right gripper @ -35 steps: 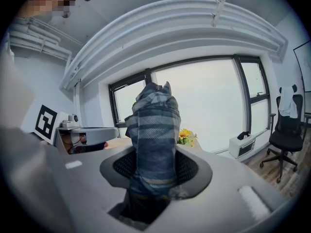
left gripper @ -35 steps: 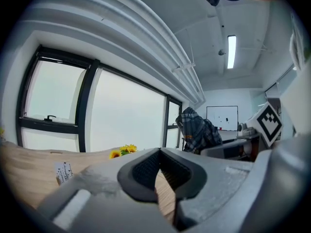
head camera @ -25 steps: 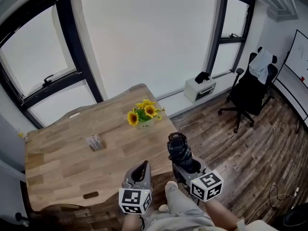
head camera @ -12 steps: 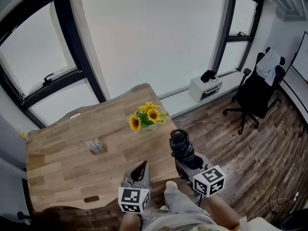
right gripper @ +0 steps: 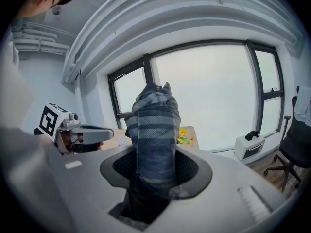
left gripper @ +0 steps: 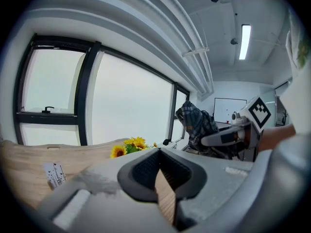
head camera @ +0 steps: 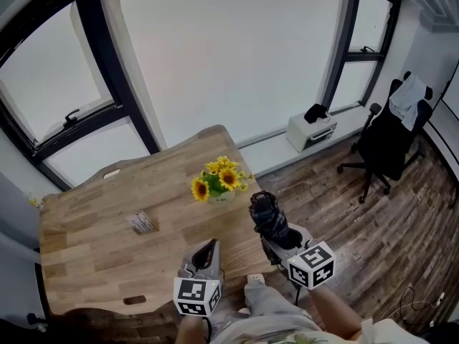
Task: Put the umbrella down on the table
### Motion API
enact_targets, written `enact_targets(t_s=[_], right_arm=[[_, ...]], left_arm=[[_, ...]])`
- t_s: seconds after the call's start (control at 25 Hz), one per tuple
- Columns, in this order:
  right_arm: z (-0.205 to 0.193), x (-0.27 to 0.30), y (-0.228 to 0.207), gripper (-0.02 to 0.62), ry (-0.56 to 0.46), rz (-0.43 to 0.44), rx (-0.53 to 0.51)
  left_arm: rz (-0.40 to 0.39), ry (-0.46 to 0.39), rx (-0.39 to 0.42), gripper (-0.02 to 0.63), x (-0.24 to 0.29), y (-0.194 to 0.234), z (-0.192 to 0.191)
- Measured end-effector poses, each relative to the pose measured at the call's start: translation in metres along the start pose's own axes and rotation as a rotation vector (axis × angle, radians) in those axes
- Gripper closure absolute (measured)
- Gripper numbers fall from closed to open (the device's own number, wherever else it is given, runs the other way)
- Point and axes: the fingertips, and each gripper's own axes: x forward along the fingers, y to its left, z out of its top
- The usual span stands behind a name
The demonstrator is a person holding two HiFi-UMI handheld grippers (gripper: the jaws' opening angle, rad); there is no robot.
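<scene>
Umbrella (head camera: 267, 213): folded, in dark blue plaid cloth, bunched at its far end. It is held in the air and does not lie on the surface (head camera: 93, 242).
Right tool (head camera: 276, 236): clenched on the umbrella. In its own view both dark pads press the cloth from either side.
Umbrella against right tool: the lower part sits down between the jaws. The rest sticks out beyond the fingertips, along the line the tool points, and rises over them.
Umbrella against surface: in the head view it shows at the right-hand edge of the wooden top, partly over the floor (head camera: 358, 221). Its height above the wood cannot be told.
Left tool (head camera: 206, 255): clenched on nothing. Its pads meet at the tips, with only a thin slit of wood showing behind them. It is over the near edge of the surface, apart from the umbrella.
Sunflowers (head camera: 219, 178): a small bunch standing on the surface, near the umbrella's far end and not touching it.
Card (head camera: 141, 223): small and printed, on the wood to the left of the flowers, well apart from both tools.
Room: a black chair (head camera: 391, 145) and a white box (head camera: 312, 130) stand beyond by the window (head camera: 229, 56).
</scene>
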Motion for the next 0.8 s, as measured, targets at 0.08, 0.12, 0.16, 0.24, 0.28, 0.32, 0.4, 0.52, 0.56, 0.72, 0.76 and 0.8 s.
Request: enact_targets(t_s=[0.08,0.12,0.16,0.24,0.28,0.32,0.4,0.52,0.56,0.72,0.76,0.8], right_arm=[[0.001,0.004,-0.005,0.423,0.011,0.010,-0.011],[0.002,0.006,-0.007,0.423,0.016,0.015,-0.014],[0.002,0.008,-0.010,0.423,0.020,0.019,-0.017],[0.003,0.012,-0.015,0.423,0.030,0.027,-0.022],[0.003,0.014,-0.018,0.423,0.033,0.031,-0.024],[0.004,0.015,-0.021,0.423,0.036,0.036,-0.024],[0.004,0.017,-0.026,0.423,0.041,0.045,-0.023],[0.003,0.021,-0.032,0.423,0.058,0.056,-0.031],[0.002,0.022,-0.033,0.423,0.065,0.061,-0.037],[-0.002,0.027,-0.038,0.423,0.087,0.090,-0.067],[-0.003,0.028,-0.040,0.423,0.092,0.097,-0.078],[-0.005,0.030,-0.041,0.423,0.100,0.101,-0.090]], left_arm=[[0.006,0.005,-0.006,0.604,0.005,0.001,0.000],[0.008,0.010,-0.007,0.604,0.008,0.002,0.000],[0.010,0.014,-0.007,0.604,0.010,0.002,-0.001],[0.014,0.022,-0.009,0.604,0.015,0.003,-0.002],[0.016,0.023,-0.012,0.604,0.017,0.004,-0.002],[0.019,0.023,-0.016,0.604,0.020,0.004,-0.002],[0.022,0.021,-0.020,0.604,0.024,0.003,-0.001],[0.025,0.023,-0.016,0.604,0.030,0.001,0.001],[0.028,0.023,-0.017,0.604,0.031,0.001,0.002],[0.045,0.025,-0.022,0.604,0.036,0.002,0.002],[0.050,0.027,-0.023,0.604,0.037,0.002,0.001],[0.055,0.028,-0.024,0.604,0.038,0.002,0.001]])
